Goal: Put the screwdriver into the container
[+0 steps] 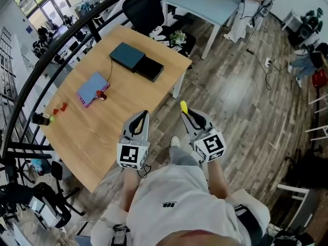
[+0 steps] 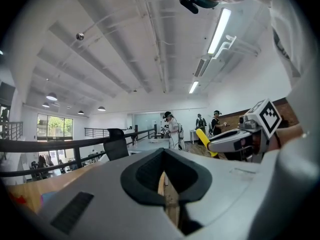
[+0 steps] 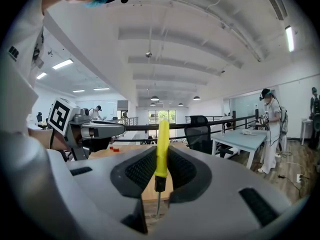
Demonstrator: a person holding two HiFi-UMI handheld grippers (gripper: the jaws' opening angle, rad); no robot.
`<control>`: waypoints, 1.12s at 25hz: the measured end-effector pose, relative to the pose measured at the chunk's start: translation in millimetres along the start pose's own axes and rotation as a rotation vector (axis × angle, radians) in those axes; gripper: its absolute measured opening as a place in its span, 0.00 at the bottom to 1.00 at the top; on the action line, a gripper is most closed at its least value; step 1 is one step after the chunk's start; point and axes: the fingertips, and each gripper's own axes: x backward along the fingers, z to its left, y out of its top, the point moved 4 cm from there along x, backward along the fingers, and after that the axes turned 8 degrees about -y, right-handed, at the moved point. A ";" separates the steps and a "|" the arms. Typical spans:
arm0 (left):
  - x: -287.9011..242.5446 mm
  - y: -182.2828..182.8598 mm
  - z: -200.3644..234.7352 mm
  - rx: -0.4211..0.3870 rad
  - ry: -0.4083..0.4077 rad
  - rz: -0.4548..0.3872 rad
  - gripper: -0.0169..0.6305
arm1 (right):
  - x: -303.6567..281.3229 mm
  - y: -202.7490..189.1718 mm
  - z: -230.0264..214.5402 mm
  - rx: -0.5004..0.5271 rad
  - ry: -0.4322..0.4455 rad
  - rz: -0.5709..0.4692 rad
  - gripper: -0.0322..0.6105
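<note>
Floored in grey-brown wood planks (image 1: 241, 86), with a light wooden tabletop (image 1: 102, 137) set beside a curved black railing (image 1: 54, 51). Further off, furnished with a pale blue table (image 1: 202, 4) and a black office chair (image 1: 143, 6) — lit by windows (image 1: 48, 1) at the far end and strip lights (image 2: 218, 31) on a white ribbed ceiling (image 2: 125, 44).

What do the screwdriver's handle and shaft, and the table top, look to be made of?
Screwdriver handle: smooth yellow plastic, probably, with a black collar. Shaft: thin bare metal, grey. Table top: pale wood or wood-look laminate, grain lines visible; which one cannot be told.
</note>
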 end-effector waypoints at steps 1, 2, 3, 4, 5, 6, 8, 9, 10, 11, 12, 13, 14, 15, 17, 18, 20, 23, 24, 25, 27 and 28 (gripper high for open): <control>-12.8 -0.2 4.5 0.003 0.007 0.002 0.04 | -10.1 0.3 -10.9 0.000 0.008 0.005 0.14; -25.5 -0.8 8.7 0.005 0.015 0.006 0.04 | -20.0 0.1 -21.7 0.000 0.018 0.010 0.14; -38.1 -1.5 12.7 0.005 0.023 0.011 0.04 | -30.0 -0.5 -32.1 -0.001 0.028 0.016 0.14; -50.6 -2.5 16.5 0.005 0.030 0.017 0.04 | -39.7 -1.5 -42.2 -0.002 0.038 0.023 0.14; -62.9 -3.9 20.1 0.006 0.037 0.024 0.04 | -49.4 -2.9 -52.0 -0.004 0.048 0.029 0.14; -74.5 -6.0 23.6 0.010 0.044 0.032 0.04 | -59.1 -4.6 -61.3 -0.005 0.057 0.036 0.14; -96.1 -10.4 30.9 0.023 0.061 0.044 0.04 | -78.1 -9.6 -77.6 0.000 0.076 0.051 0.14; -106.1 -12.1 34.4 0.029 0.070 0.048 0.04 | -87.0 -12.6 -84.9 0.003 0.089 0.061 0.14; -115.9 -13.5 37.6 0.033 0.080 0.052 0.04 | -95.3 -15.7 -91.8 0.005 0.103 0.072 0.14; -125.2 -15.1 40.3 0.036 0.090 0.057 0.04 | -103.0 -19.0 -98.5 0.005 0.118 0.083 0.14; -134.1 -16.9 42.8 0.038 0.099 0.065 0.04 | -110.3 -22.2 -104.9 0.002 0.132 0.093 0.14; -142.6 -18.9 45.2 0.037 0.107 0.074 0.04 | -117.2 -25.1 -111.0 -0.001 0.144 0.103 0.14; -150.6 -21.2 47.6 0.037 0.115 0.083 0.04 | -124.0 -27.8 -116.5 -0.003 0.156 0.112 0.14; -158.0 -23.9 50.2 0.038 0.121 0.091 0.04 | -130.7 -30.3 -121.2 -0.005 0.167 0.120 0.14; -170.0 -30.3 55.5 0.041 0.135 0.110 0.04 | -144.2 -35.1 -127.8 -0.009 0.191 0.135 0.14; -175.1 -33.5 57.9 0.043 0.142 0.119 0.04 | -150.7 -37.6 -130.3 -0.013 0.202 0.142 0.14; -183.5 -39.7 62.1 0.050 0.151 0.134 0.04 | -162.8 -42.7 -133.9 -0.028 0.220 0.155 0.14; -190.8 -50.1 69.9 0.060 0.164 0.160 0.04 | -180.3 -48.5 -134.9 -0.051 0.240 0.169 0.14; -192.1 -53.6 73.1 0.062 0.168 0.169 0.04 | -186.0 -49.8 -134.6 -0.057 0.247 0.171 0.14; -193.1 -57.3 76.1 0.064 0.173 0.178 0.04 | -191.3 -50.9 -134.2 -0.062 0.253 0.174 0.14; -194.9 -64.4 81.7 0.071 0.181 0.189 0.04 | -200.7 -53.5 -133.7 -0.068 0.265 0.181 0.14; -196.0 -67.6 84.4 0.076 0.183 0.193 0.04 | -205.4 -54.7 -133.5 -0.068 0.269 0.185 0.14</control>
